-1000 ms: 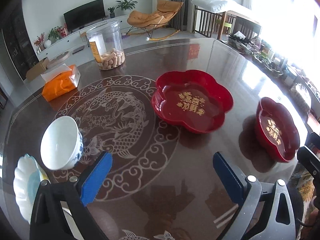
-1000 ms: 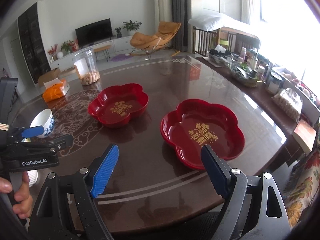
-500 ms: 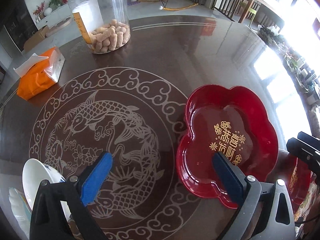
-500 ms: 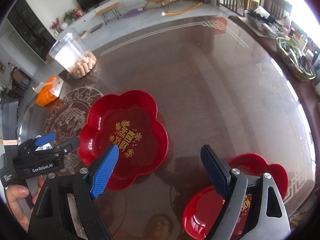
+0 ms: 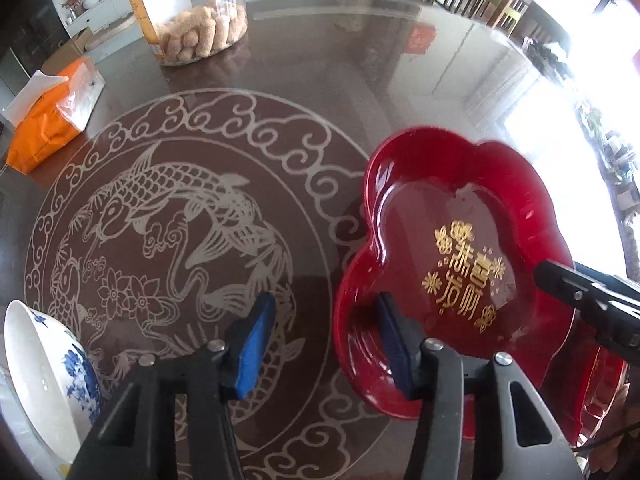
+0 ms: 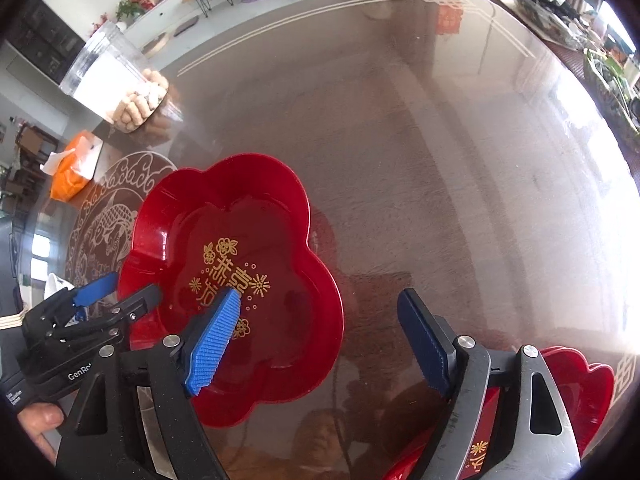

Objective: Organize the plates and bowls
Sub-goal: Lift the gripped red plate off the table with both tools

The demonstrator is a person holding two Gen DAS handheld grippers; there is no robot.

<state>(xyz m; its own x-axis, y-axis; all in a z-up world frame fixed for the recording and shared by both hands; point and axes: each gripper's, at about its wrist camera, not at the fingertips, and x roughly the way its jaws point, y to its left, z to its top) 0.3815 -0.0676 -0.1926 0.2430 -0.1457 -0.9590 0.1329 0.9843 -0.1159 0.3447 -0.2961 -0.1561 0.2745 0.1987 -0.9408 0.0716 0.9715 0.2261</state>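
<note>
A red flower-shaped plate (image 5: 460, 240) with gold lettering lies on the dark table. My left gripper (image 5: 326, 344) straddles its left rim: one blue pad hangs outside it, the other inside. The jaws are closing and the pads stand clear of the rim. My right gripper (image 6: 320, 340) straddles the same red plate (image 6: 232, 264) at its right rim, also closing without touching. A second red plate (image 6: 580, 392) lies at the lower right, partly behind the right finger. A white bowl (image 5: 40, 368) with blue flowers sits at the lower left.
A clear jar of snacks (image 5: 192, 20) and an orange tissue pack (image 5: 52, 120) stand at the far left of the table. An engraved fish medallion (image 5: 160, 220) lies left of the plate. A person's hand (image 6: 40, 420) holds the left gripper (image 6: 120, 294). Clutter lines the right side (image 6: 600, 72).
Both grippers have tipped downward and come in low over the first red plate, one at each rim. Their jaws have narrowed, the left more than the right.
</note>
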